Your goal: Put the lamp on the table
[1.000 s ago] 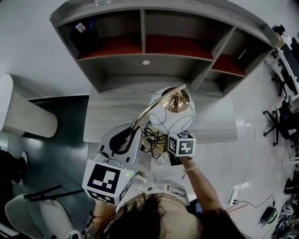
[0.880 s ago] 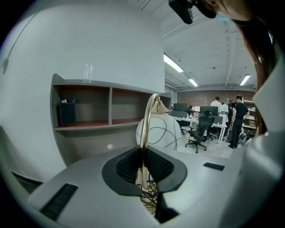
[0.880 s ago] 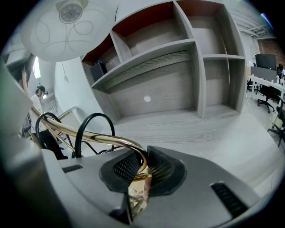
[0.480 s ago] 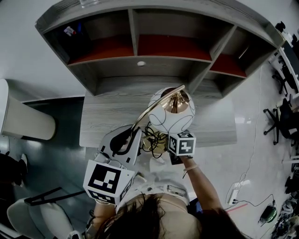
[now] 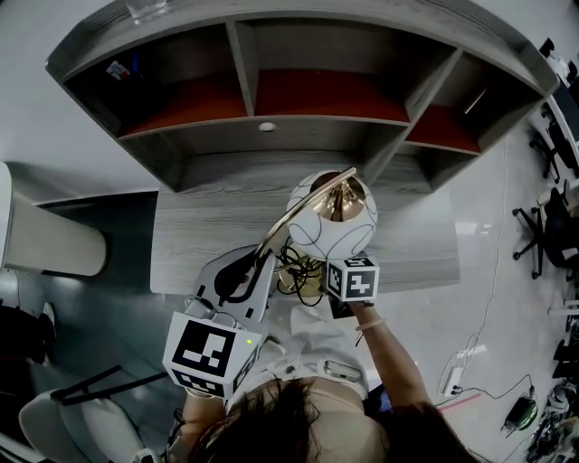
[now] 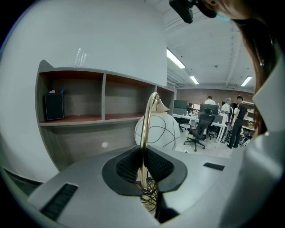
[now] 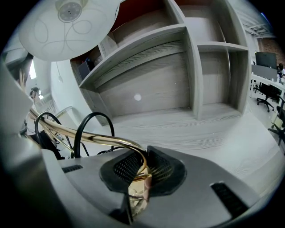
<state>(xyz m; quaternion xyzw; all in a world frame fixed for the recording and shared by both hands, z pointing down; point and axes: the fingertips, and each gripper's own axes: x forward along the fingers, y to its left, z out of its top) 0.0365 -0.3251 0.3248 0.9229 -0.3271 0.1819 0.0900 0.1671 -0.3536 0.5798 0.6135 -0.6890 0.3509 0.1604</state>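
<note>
Mid-frame over the worktop [image 5: 204, 231], left hand-held gripper [image 6: 143, 168] and right hand-held gripper [image 7: 140, 171] clamp the lamp [image 5: 332, 217] stem; its shade's weight may twist it free.

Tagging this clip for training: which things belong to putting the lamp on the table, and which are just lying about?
Job in hand: white globe lamp with curved gold stem; grey wood table; left tool and right tool, both shut on its stem.
Lying about: clear glass atop the shelf unit; black box in its left compartment; black office chairs; white power strip.
</note>
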